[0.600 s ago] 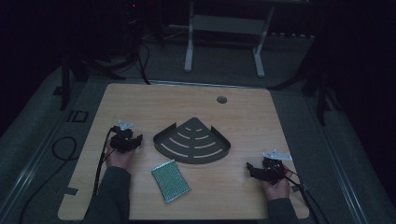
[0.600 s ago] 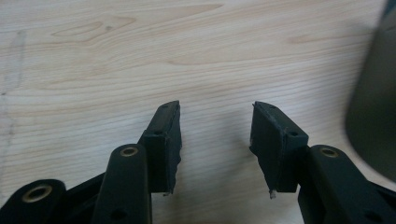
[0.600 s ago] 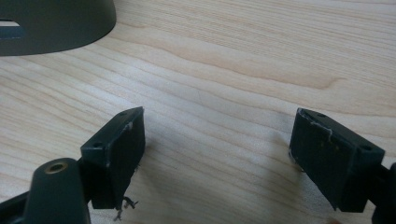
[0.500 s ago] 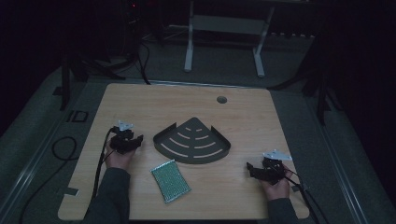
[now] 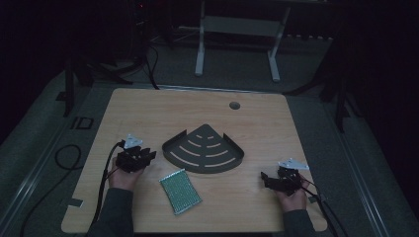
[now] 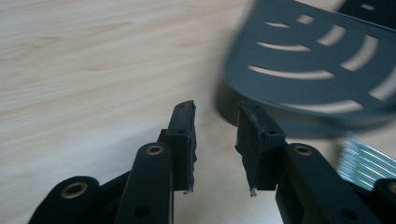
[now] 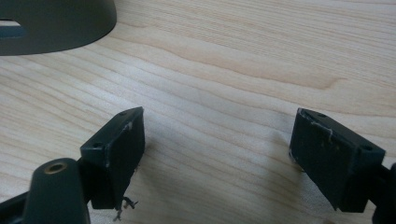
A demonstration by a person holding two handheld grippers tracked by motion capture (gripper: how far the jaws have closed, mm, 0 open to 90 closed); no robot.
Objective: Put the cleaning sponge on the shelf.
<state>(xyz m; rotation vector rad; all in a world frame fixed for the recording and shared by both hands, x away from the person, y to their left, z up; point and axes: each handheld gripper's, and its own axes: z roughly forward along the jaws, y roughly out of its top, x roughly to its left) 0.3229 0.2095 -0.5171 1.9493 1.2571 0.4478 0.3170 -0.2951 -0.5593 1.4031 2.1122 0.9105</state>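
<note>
A dark grey fan-shaped slotted rack (image 5: pixel 205 150) lies in the middle of the wooden table (image 5: pixel 148 113). A green textured pad (image 5: pixel 180 191) lies in front of it, toward the left. My left gripper (image 5: pixel 149 155) rests on the table left of the rack and points at it. In the left gripper view its jaws (image 6: pixel 215 140) stand a small gap apart with nothing between them, close to the rack's rounded edge (image 6: pixel 317 65). My right gripper (image 5: pixel 265 177) lies at the front right, wide open (image 7: pixel 219 135) over bare wood. The rack's rim (image 7: pixel 56 23) sits beyond it.
A round cable hole (image 5: pixel 234 105) sits near the table's far edge. Cables (image 5: pixel 106 177) trail from both grippers off the front. A white frame (image 5: pixel 237 29) stands on the dark floor behind the table. A striped silvery edge (image 6: pixel 364 161) lies by the left jaws.
</note>
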